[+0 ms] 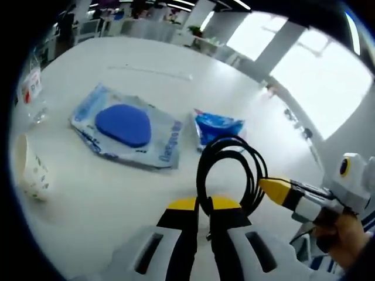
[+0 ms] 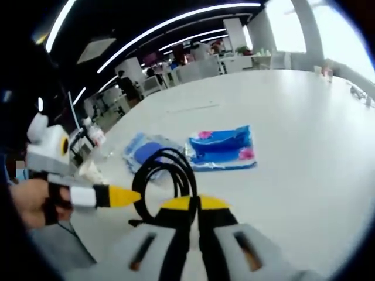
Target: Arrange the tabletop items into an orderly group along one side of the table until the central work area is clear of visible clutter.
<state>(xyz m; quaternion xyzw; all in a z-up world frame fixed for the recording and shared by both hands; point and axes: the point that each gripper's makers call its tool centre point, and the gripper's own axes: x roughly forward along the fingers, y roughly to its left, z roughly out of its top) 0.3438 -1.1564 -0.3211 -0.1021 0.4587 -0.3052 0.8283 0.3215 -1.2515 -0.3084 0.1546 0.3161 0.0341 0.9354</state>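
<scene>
Black cable coil (image 1: 231,175) — pinched in left gripper (image 1: 204,206)

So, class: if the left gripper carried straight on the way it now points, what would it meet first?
The left gripper, shut on the black cable, points across the white table. Beyond the cable loop, the small blue packet seems first in line, though depth is hard to judge.

Bright, even light from ceiling strips (image 2: 176,26) and blown-out windows (image 1: 316,82). Fisheye bends the edges hard. Soft motion blur overall; shadows on the white table (image 2: 304,152) are faint.
</scene>
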